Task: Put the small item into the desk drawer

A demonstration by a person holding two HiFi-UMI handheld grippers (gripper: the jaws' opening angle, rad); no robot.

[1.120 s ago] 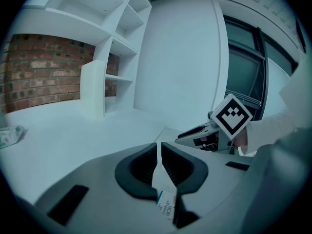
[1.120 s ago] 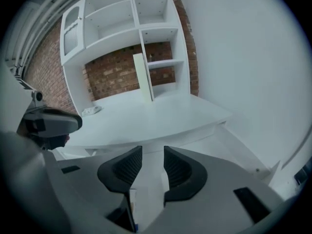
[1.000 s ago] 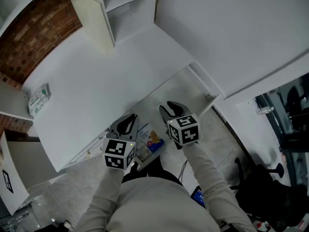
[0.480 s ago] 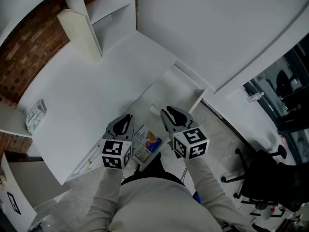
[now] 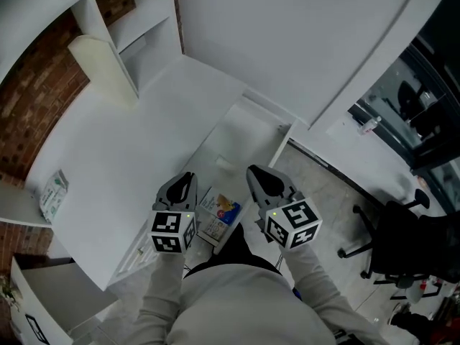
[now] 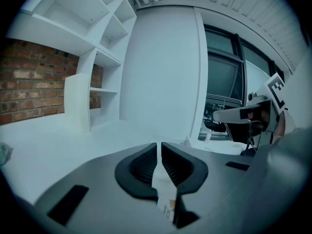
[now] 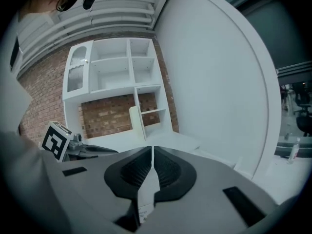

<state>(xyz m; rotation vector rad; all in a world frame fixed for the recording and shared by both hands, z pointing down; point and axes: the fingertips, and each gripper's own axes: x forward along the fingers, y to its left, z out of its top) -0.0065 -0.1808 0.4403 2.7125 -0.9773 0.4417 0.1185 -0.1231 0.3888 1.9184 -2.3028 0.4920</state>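
The white worktop [image 5: 144, 142] fills the left and centre of the head view. Along its lower right edge a pale tray-like space looks like the pulled-out desk drawer [image 5: 244, 139], though from this steep angle I can't be sure of its rim.

The small item [image 5: 220, 217], a flat packet with blue and yellow print, lies low in the centre of the frame between the two claws. It appears to rest at the near end of that drawer, with neither claw touching it. It looks light and thin, probably stiff card with a smooth face, so it should slide easily. A pinch across one free edge would likely suit it better than a grip on its flat sides.

The left claw [image 5: 185, 178] has its jaws pressed together with only a hairline slit, and nothing from the scene is held. The right claw [image 5: 257, 175] has just been closing and its jaws now meet, likewise on nothing. The pale printed strip low in each slit seems to belong to the claw.
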